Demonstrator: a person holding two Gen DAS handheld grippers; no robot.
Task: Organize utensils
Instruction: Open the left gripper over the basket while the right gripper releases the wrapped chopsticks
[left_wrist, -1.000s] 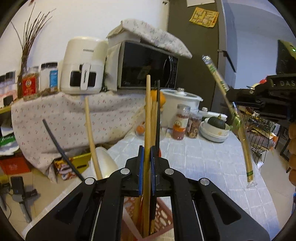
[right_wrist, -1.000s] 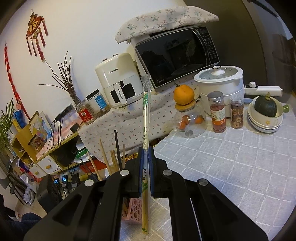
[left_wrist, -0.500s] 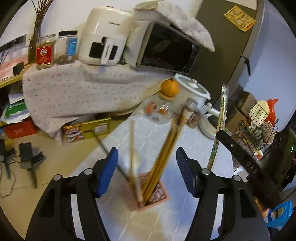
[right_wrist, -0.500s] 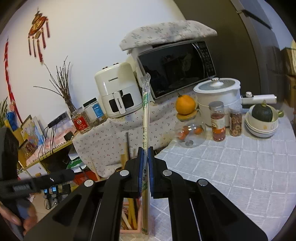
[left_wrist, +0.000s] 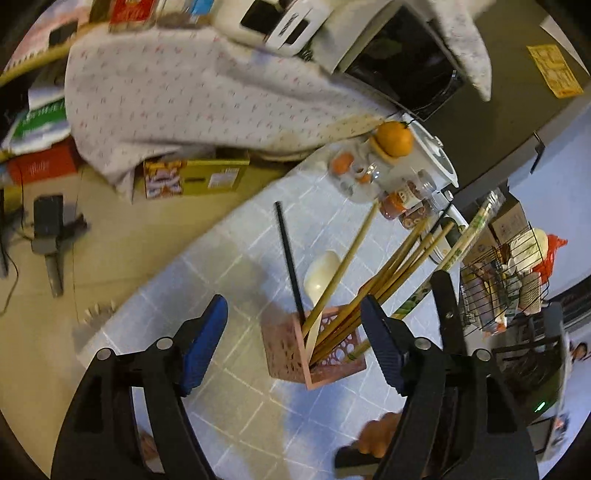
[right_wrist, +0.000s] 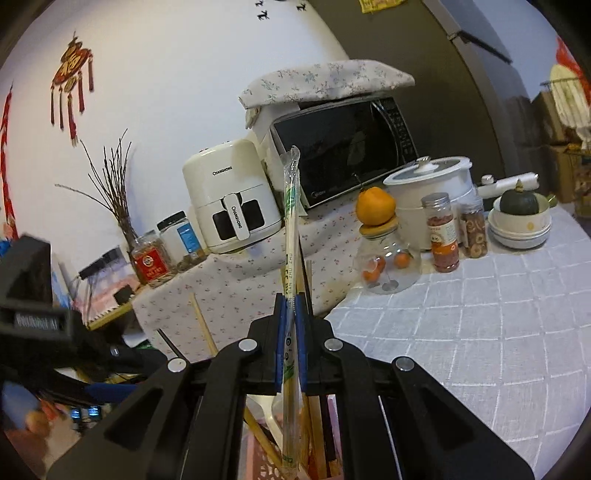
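Note:
A pink perforated utensil holder (left_wrist: 288, 350) stands on the white tiled tablecloth. It holds several wooden chopsticks (left_wrist: 391, 266), a black chopstick (left_wrist: 288, 258) and a white spoon (left_wrist: 321, 273). My left gripper (left_wrist: 291, 347) is open and empty, above and near the holder. My right gripper (right_wrist: 290, 339) is shut on a plastic-wrapped pair of chopsticks (right_wrist: 290, 229), held upright with its lower end in the holder (right_wrist: 266, 469). The wrapped pair also shows in the left wrist view (left_wrist: 461, 243).
At the table's back stand a glass jar with an orange on top (right_wrist: 384, 254), two spice jars (right_wrist: 443, 236), a white cooker (right_wrist: 432, 188) and stacked bowls with a squash (right_wrist: 521, 221). A microwave (right_wrist: 343, 147) and air fryer (right_wrist: 232, 203) sit behind. A wire rack (left_wrist: 502, 280) stands beside the table.
My left gripper has let go of the wooden chopsticks, opened and pulled back above the holder. My right gripper has brought the wrapped chopsticks over the holder and lowered their end into it.

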